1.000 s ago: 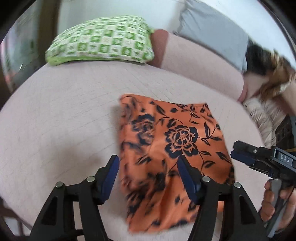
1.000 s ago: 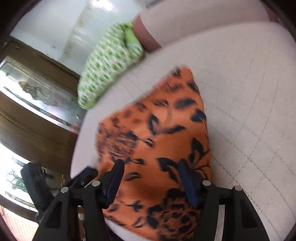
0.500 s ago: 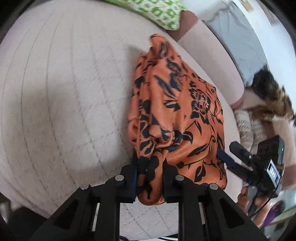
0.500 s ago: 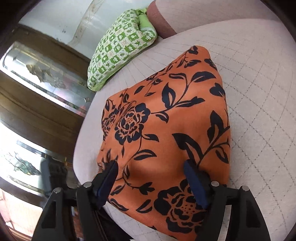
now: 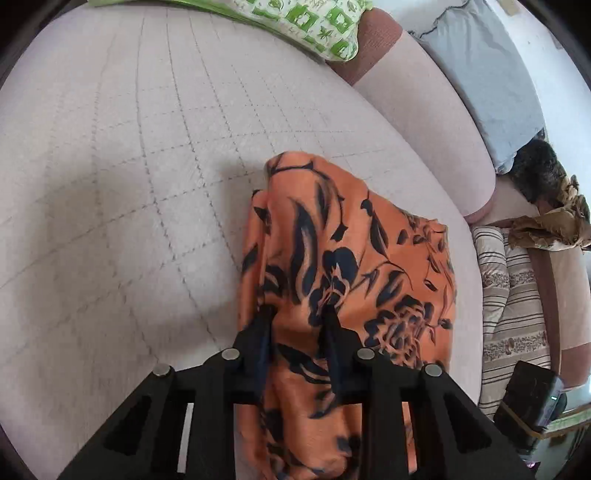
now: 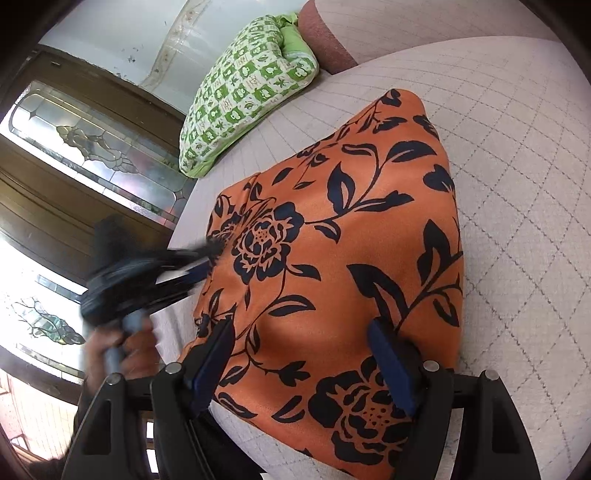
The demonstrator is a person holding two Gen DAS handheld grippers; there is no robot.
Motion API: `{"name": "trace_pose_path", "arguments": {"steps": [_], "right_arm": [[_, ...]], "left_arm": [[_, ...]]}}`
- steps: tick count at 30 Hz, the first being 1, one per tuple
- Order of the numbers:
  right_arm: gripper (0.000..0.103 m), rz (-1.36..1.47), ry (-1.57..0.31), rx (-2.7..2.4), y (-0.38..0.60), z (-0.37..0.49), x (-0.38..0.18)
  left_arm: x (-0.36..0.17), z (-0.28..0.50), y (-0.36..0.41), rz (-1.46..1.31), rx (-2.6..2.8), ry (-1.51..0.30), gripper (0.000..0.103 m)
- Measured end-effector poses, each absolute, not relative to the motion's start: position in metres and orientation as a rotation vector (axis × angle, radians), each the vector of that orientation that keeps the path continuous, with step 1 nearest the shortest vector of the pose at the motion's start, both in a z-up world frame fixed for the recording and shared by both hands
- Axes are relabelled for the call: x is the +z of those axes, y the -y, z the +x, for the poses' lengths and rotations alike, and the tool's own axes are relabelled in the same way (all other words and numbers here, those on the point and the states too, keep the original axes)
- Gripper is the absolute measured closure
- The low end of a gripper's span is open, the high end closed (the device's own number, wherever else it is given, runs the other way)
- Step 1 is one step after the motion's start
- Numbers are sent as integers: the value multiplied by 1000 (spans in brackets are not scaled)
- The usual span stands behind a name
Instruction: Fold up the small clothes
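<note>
The orange floral garment (image 6: pixel 332 258) lies on the quilted cushion (image 5: pixel 129 166), below the green pillow (image 6: pixel 251 96). The left gripper (image 5: pixel 297 314) pinches its bunched edge; the right gripper (image 6: pixel 303 354) straddles it, wide open, gripping nothing. Best carry the pinched edge across level, avoiding wrinkles.

Black tool (image 6: pixel 299 354) frames – blue pads (image 6: pixel 388 365), silver screws (image 6: pixel 431 365); bare-skinned hand (image 6: pixel 122 350)

The left gripper (image 5: pixel 297 325) sits at the 6 o'clock edge, its jaws clamped on a bunched fold of the orange floral cloth (image 5: pixel 354 266). The cloth rises toward 12 o'clock and drapes toward 3 o'clock over the quilted pink cushion (image 5: pixel 129 166). A green patterned pillow (image 5: pixel 310 26) lies at 12 o'clock. A grey pillow (image 5: pixel 491 81) lies at 2 o'clock.
</note>
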State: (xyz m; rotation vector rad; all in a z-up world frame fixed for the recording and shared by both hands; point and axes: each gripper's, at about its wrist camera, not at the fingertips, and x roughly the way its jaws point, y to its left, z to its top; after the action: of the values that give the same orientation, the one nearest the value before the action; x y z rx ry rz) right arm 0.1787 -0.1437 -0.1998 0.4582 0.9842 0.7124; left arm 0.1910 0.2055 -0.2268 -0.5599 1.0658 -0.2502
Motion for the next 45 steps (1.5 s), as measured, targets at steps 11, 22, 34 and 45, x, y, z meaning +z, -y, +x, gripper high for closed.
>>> {"name": "trace_pose_path", "arguments": {"steps": [11,22,34,45], "right_arm": [[21,441,-940,690,147,167,-184],[18,510,-901,509,202,175,-184],[20,595,-998,530,192,219,-216],[18,656,-949,512,200,226,-221]], "left_arm": [[-174,126,-154,-171,1,-860,39],[-177,106,-151,-137,33,-842,36],[-218,109,-160,-193,-8,-909,29],[-218,130,-169,-301,-70,-922,29]]}}
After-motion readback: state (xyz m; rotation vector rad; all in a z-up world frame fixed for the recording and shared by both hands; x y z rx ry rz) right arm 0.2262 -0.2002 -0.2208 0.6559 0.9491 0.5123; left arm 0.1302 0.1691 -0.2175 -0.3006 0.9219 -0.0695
